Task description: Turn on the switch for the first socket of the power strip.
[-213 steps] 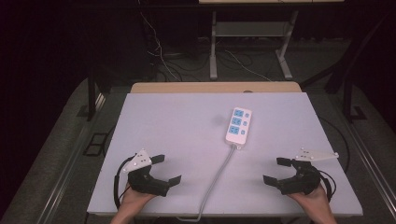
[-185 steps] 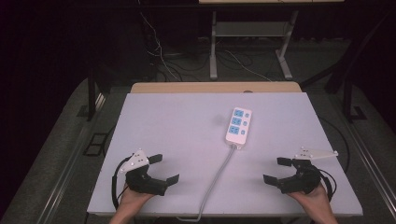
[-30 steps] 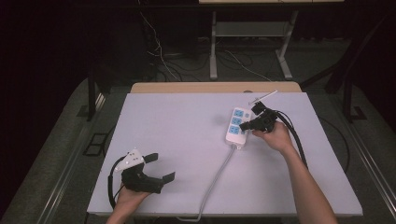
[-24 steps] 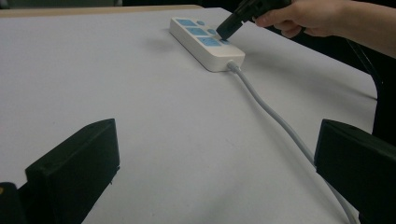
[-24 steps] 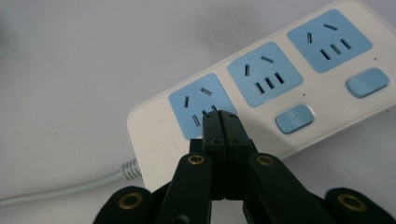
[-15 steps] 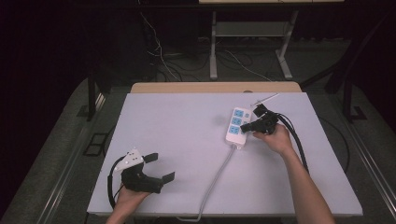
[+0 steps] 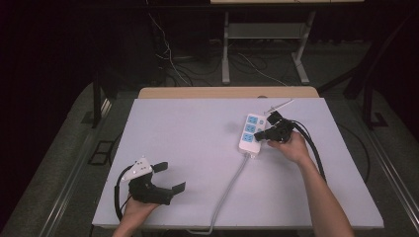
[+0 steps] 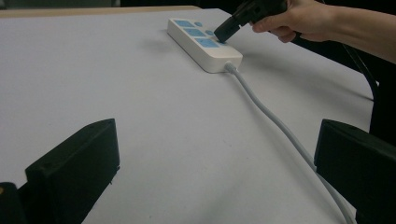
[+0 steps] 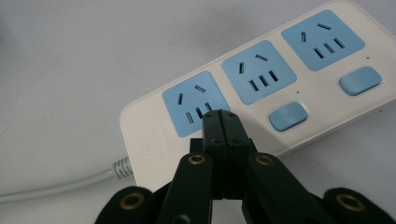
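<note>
A white power strip (image 7: 251, 132) with three blue sockets lies right of the table's middle, and its grey cord (image 7: 230, 187) runs to the front edge. My right gripper (image 7: 262, 134) is shut with nothing in it. Its joined tips (image 9: 222, 116) rest on the strip (image 9: 154, 135) beside the socket (image 9: 195, 102) nearest the cord. Two blue switch buttons (image 9: 288, 115) show beside the other sockets. My left gripper (image 7: 168, 177) sits open and empty at the front left. The left gripper view looks across the table at the strip (image 8: 203, 44) and the right gripper (image 8: 223, 31).
The white table top (image 7: 188, 133) has a wooden strip (image 7: 227, 92) along its far edge. The right gripper's black cable (image 7: 316, 153) trails toward the front right. A metal stand (image 7: 267, 34) and loose wires lie on the floor beyond.
The right gripper has left the front right corner, gone to the power strip and shut its jaws. Over the last second it has held still there. The left gripper has hardly moved.
</note>
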`<state>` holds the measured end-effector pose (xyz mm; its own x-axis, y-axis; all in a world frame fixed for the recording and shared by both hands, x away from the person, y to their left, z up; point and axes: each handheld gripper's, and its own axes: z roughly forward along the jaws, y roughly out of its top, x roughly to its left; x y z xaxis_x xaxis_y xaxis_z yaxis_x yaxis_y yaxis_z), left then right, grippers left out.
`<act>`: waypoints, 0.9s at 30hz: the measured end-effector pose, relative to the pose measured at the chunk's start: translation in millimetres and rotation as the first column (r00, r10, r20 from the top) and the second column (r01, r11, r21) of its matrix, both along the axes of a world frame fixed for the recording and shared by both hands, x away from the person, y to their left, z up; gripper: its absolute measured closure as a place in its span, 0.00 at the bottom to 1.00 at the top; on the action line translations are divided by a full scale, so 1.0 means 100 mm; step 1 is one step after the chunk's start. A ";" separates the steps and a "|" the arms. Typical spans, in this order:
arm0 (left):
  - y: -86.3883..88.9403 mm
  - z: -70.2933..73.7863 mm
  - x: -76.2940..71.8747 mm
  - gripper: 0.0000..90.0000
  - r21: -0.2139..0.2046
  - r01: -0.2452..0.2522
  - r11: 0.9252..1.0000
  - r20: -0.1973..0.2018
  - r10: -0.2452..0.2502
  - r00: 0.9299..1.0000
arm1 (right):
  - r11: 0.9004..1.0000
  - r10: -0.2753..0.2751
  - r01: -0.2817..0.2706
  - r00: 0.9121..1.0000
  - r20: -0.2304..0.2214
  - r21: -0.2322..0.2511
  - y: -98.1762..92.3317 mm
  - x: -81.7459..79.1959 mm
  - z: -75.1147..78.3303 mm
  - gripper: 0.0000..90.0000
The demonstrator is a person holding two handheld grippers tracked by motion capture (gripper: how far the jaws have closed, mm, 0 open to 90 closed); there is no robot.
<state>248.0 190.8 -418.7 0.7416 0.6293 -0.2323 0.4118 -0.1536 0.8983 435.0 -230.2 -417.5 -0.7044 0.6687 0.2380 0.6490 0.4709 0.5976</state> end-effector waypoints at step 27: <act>0.02 -0.01 0.02 0.00 -0.004 -0.004 1.000 -0.010 0.004 1.000 | 1.000 0.002 -0.002 1.000 -0.021 -0.018 -0.02 0.03 0.03 1.00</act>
<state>249.8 192.7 -419.7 0.7369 0.6312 -0.2421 0.4209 -0.1482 0.8949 438.3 -232.2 -414.9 -0.7006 0.6715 0.2412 0.6605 0.4825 0.5753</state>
